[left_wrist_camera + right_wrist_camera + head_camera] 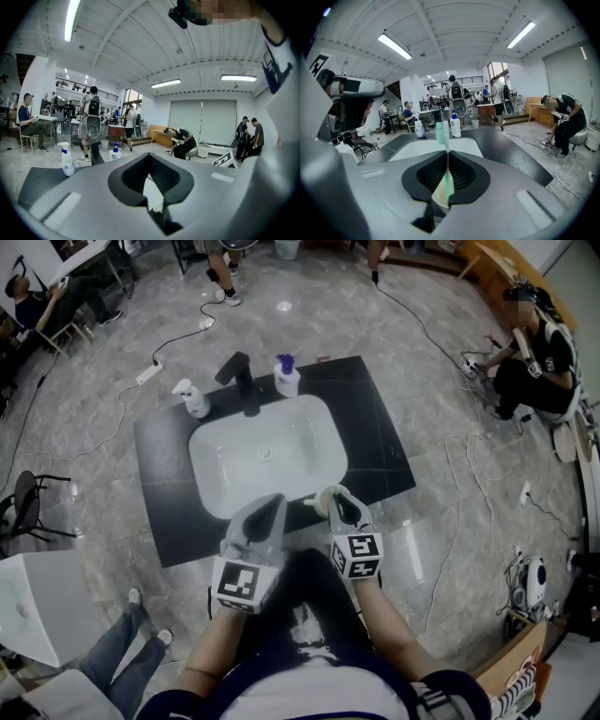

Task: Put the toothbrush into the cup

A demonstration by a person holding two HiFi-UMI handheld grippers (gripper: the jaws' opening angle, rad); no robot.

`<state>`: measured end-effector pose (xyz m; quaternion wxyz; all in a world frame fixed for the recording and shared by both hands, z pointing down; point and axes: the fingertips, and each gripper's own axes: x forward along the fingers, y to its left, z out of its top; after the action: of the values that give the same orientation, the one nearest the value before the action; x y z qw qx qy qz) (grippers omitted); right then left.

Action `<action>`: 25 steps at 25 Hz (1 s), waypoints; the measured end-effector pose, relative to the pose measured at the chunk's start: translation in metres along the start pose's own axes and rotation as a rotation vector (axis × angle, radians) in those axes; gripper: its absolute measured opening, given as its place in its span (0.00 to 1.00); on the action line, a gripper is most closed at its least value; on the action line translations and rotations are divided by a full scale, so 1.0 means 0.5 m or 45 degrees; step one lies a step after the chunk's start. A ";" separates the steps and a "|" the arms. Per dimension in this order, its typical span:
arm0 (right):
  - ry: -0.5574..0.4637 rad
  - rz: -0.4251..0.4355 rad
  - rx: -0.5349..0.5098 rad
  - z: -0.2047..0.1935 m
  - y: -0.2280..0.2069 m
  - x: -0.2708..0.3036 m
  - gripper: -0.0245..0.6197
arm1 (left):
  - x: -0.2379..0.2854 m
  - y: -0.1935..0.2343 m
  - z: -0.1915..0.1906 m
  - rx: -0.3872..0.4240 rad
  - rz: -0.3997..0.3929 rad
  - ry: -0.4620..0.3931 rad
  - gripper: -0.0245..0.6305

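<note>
My right gripper [446,161] is shut on a toothbrush [441,132] with a green handle. Its bristled head sticks up above the jaws. A cream cup [438,197] shows just beneath those jaws, and the handle's lower end hangs over its mouth. In the head view the cup [322,502] stands on the black counter at the sink's front edge, directly against the right gripper [339,499]. My left gripper [271,504] hovers a little to the left, over the sink's front rim and apart from the cup. Its jaws [150,161] are shut with nothing between them.
The white sink [267,451] is set in a black countertop [375,427]. Behind it stand a black faucet [242,381], a white spray bottle [194,399] and a blue-topped pump bottle [286,378]. Cables lie on the floor, and people sit and stand around.
</note>
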<state>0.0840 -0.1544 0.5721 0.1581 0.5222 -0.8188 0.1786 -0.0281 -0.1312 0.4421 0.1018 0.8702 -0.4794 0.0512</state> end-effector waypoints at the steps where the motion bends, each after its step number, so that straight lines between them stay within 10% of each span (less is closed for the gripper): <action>1: 0.005 -0.005 0.003 0.000 -0.002 0.000 0.07 | -0.001 -0.001 0.000 0.000 0.000 0.000 0.04; 25: 0.036 -0.097 -0.076 -0.003 -0.054 0.008 0.12 | 0.005 -0.012 0.007 0.012 -0.034 -0.009 0.04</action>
<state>0.1071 -0.1676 0.5787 0.1919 0.5456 -0.8009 0.1551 -0.0215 -0.1307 0.4384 0.0968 0.8771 -0.4680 0.0491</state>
